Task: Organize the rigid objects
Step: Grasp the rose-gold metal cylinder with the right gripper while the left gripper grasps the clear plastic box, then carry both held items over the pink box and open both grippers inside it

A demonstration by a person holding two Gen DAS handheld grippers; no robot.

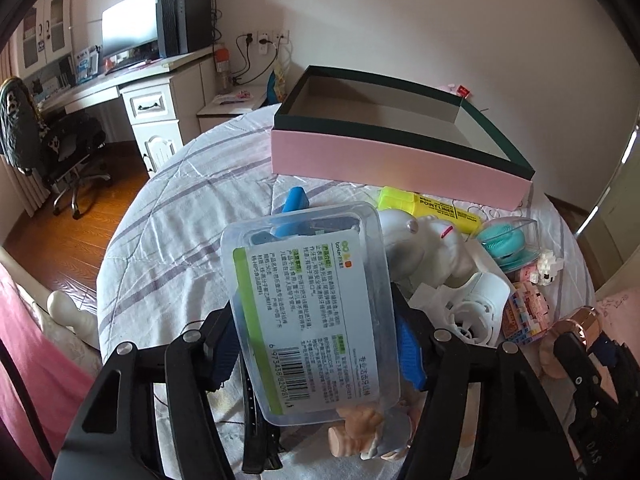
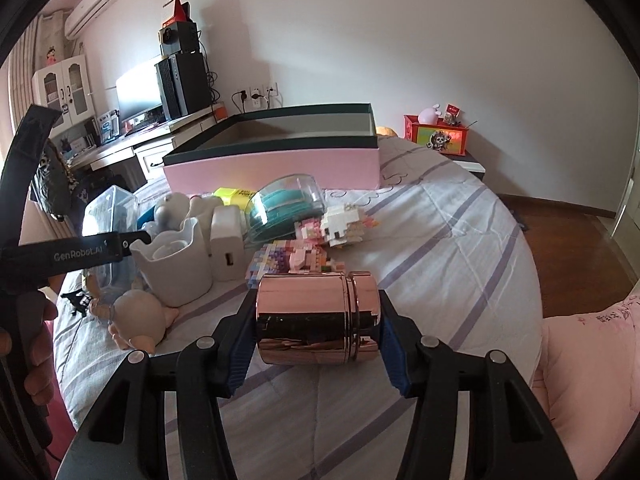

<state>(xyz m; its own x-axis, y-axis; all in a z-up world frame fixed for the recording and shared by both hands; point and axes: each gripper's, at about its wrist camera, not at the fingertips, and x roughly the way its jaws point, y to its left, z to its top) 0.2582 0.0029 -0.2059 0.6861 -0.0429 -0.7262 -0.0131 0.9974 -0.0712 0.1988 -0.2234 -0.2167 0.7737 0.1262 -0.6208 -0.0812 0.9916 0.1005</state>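
My left gripper point(image 1: 316, 344) is shut on a clear plastic case point(image 1: 308, 304) with a green-and-white label, held above the bed. My right gripper point(image 2: 318, 344) is shut on a shiny rose-gold canister point(image 2: 316, 316), lying sideways between the blue pads. An open pink box with a dark green rim point(image 1: 384, 160) stands empty at the far side of the bed; it also shows in the right wrist view point(image 2: 280, 168). Between me and the box lies a pile: a white figurine point(image 1: 420, 248), a yellow highlighter point(image 1: 440, 208), a teal brush in a clear case point(image 2: 288, 204), block toys point(image 2: 304, 252).
A white cup-shaped holder point(image 2: 176, 264), a white charger point(image 2: 228, 244) and a small doll point(image 2: 140, 316) lie on the striped bedcover point(image 2: 440, 240). A desk with monitor and office chair point(image 1: 52, 136) stands at the left. A red box point(image 2: 436, 134) sits beyond the bed.
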